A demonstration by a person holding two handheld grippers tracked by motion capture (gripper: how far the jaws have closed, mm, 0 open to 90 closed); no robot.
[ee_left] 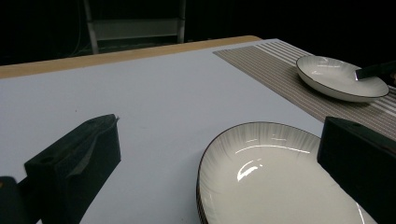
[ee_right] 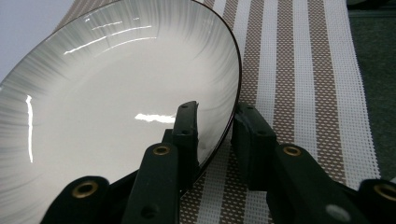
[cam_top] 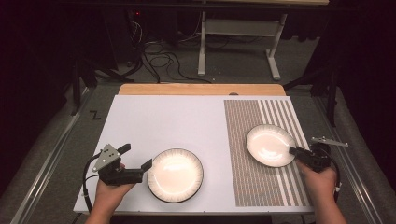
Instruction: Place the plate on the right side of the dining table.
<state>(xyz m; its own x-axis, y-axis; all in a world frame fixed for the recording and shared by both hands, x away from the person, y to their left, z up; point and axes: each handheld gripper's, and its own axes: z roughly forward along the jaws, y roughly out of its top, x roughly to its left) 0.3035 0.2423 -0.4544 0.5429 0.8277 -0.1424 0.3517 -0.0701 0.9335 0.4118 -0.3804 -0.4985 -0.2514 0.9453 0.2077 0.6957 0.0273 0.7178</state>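
Black right claw (ee_right: 215,122) level, loosely astride plate rim (ee_right: 236,70), unclamped; left claw (cam_top: 138,157) wide open beside near plate (cam_top: 175,175).

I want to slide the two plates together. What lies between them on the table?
Nothing stands between the near plate and the far plate: just bare white table and the edge of the striped mat, as the high view shows.

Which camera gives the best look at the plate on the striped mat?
The right gripper view: the plate is close up, its dark rim between the right tool jaws. The high view shows the whole plate small on the striped mat; the left gripper view shows it far off.
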